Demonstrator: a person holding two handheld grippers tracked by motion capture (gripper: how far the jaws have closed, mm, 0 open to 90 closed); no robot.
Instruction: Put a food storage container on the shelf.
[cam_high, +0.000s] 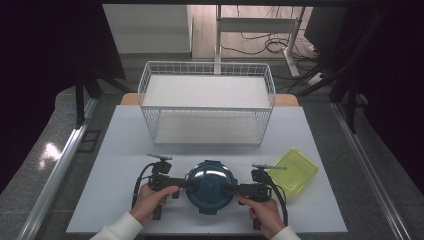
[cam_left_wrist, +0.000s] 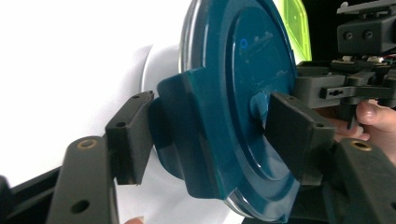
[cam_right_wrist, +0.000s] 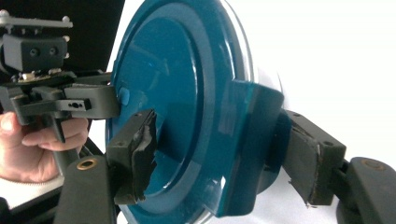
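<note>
A round teal lidded container (cam_high: 210, 186) is seen at the lower centre of the high view, on the white table (cam_high: 120, 150). It is gripped from opposite sides: the left gripper (cam_high: 192, 184) is clamped on its left latch tab, the right gripper (cam_high: 226, 188) on its right tab. Both lie level with it, equally near. A wire basket (cam_high: 207, 102) stands beyond, in the upper centre.

White wire basket (cam_high: 206, 102) beyond, yellow-green lid (cam_high: 295, 170) at right, on the grey table (cam_high: 120, 150).
</note>
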